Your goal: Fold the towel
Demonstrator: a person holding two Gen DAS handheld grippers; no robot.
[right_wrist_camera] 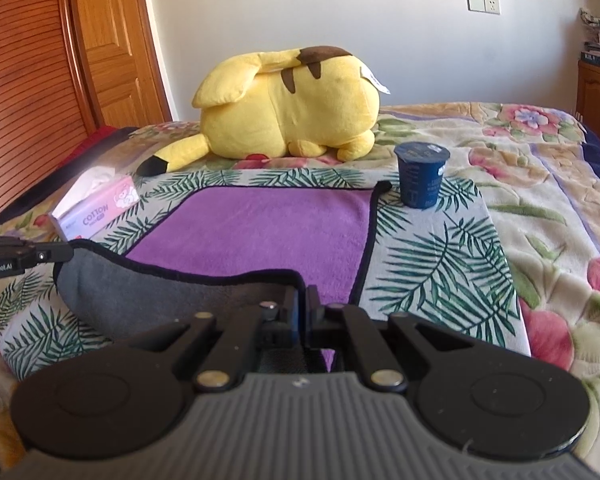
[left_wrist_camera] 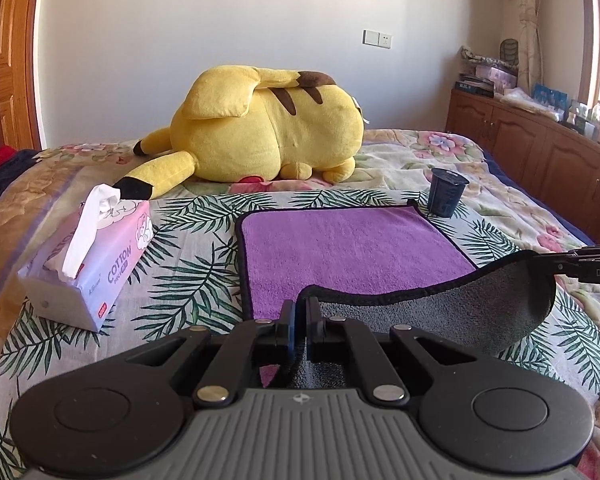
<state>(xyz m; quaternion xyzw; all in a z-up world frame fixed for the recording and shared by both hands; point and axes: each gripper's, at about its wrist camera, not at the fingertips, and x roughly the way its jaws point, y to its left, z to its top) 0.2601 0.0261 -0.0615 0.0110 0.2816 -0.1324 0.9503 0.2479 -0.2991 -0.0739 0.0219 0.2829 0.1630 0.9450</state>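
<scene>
Purple towel (left_wrist_camera: 352, 248), grey underside lifted along near edge

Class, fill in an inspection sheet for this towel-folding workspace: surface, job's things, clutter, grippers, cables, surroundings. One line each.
Surface: bed with a floral blanket, a palm-leaf cloth spread on it.
Job's things: towel, purple side up, near edge lifted so its grey underside shows.
Clutter: tissue box left of the towel; dark cup upright by its far right corner; yellow plush toy beyond.
Grippers: left gripper and right gripper each have jaws shut on a near corner of the towel.
Cables: nothing seen.
Surroundings: white wall with a socket plate, wooden door, wooden cabinet loaded with items.
</scene>
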